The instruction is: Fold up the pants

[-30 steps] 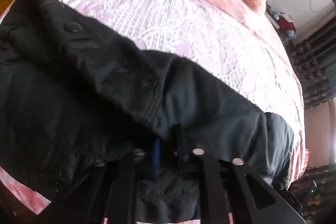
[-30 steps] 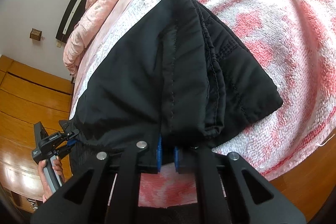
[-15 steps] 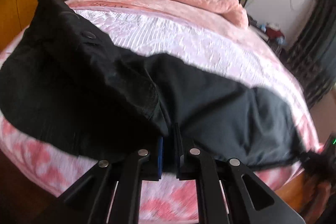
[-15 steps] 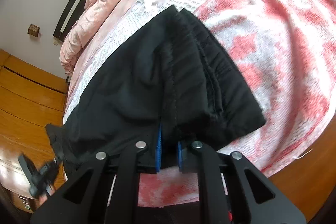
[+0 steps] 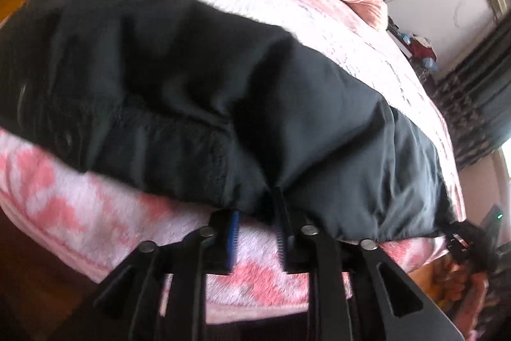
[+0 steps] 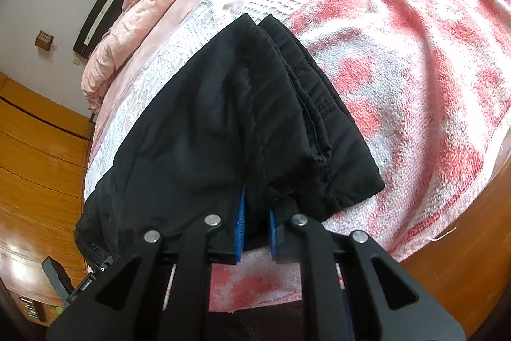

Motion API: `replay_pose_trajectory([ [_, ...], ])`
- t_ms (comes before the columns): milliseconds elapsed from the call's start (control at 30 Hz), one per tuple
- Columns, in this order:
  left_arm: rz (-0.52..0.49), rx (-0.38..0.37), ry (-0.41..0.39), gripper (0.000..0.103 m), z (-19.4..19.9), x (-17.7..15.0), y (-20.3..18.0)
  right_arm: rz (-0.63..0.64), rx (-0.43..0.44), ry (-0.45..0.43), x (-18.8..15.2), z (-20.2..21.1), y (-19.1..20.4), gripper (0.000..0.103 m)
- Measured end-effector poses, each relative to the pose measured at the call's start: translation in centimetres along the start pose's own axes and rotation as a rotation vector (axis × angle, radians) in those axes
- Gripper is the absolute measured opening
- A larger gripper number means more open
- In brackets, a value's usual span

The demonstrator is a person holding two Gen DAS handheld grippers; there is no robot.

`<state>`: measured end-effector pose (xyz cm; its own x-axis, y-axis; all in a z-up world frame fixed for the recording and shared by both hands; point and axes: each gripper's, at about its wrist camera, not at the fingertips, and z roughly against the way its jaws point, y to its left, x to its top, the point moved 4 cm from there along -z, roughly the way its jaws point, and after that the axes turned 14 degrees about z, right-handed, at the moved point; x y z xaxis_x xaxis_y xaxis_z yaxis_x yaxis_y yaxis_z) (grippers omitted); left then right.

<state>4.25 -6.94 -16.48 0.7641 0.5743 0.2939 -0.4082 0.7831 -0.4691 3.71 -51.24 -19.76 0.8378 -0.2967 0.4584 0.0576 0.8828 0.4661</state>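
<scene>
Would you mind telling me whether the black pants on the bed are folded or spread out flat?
Folded: in the right wrist view the black pants lie doubled on the towel, with two stacked edges showing along their right side.

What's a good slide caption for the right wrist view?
Right gripper pinching the edge of black pants laid across a pink-and-white bedspread, mid-fold.

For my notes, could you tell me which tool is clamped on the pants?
The right tool, pads pinching the pants; the left tool is opening.
</scene>
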Motion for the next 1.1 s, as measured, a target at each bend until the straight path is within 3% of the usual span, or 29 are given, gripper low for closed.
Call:
replay_pose_trajectory([
  [67, 0.03, -0.032, 0.041, 0.029, 0.4, -0.1, 0.7, 0.001, -0.004, 0.002, -0.2, 0.0, 0.1, 0.011],
  [133, 0.053, 0.011, 0.011, 0.044, 1.3, 0.2, 1.8, 0.0, -0.006, 0.005, -0.3, 0.1, 0.1, 0.011],
  [233, 0.063, 0.024, -0.032, 0.045, 3.3, 0.8, 3.9, 0.004, -0.017, 0.008, -0.4, 0.2, 0.3, 0.011],
  [400, 0.138, 0.134, -0.106, 0.053, 4.2, 4.4, 7.7, 0.006, -0.03, 0.017, -0.4, 0.5, 0.6, 0.017],
  [500, 0.223, 0.186, -0.092, 0.058, 3.6, 6.3, 10.2, 0.014, -0.032, 0.013, -0.4, 1.0, 1.2, 0.032],
  [567, 0.287, 0.153, -0.058, 0.064, 3.0, 6.9, 11.1, 0.014, -0.016, 0.011, -0.3, 1.2, 1.5, 0.048],
  [633, 0.313, 0.135, -0.04, 0.064, 2.3, 7.1, 11.2, 0.02, -0.021, 0.009, -0.3, 1.3, 1.9, 0.05],
  [700, 0.303, 0.128, -0.043, 0.052, 1.7, 7.4, 10.8, 0.047, -0.042, 0.018, -0.2, 1.0, 2.4, 0.048],
  [767, 0.286, 0.157, -0.05, 0.051, 1.6, 7.6, 10.4, 0.076, -0.059, 0.033, 0.0, 0.5, 3.0, 0.018],
  [833, 0.284, 0.169, -0.061, 0.051, 1.6, 7.5, 9.7, 0.088, -0.088, 0.036, 0.3, 0.4, 2.9, 0.007],
  [933, 0.248, 0.173, -0.062, 0.052, 1.3, 7.2, 9.1, 0.041, -0.054, 0.0, 1.3, 1.2, 2.0, 0.006],
  [1100, 0.24, 0.129, -0.03, 0.053, 2.3, 7.2, 10.1, 0.062, -0.118, 0.086, 0.4, 0.3, 1.5, 0.011],
])
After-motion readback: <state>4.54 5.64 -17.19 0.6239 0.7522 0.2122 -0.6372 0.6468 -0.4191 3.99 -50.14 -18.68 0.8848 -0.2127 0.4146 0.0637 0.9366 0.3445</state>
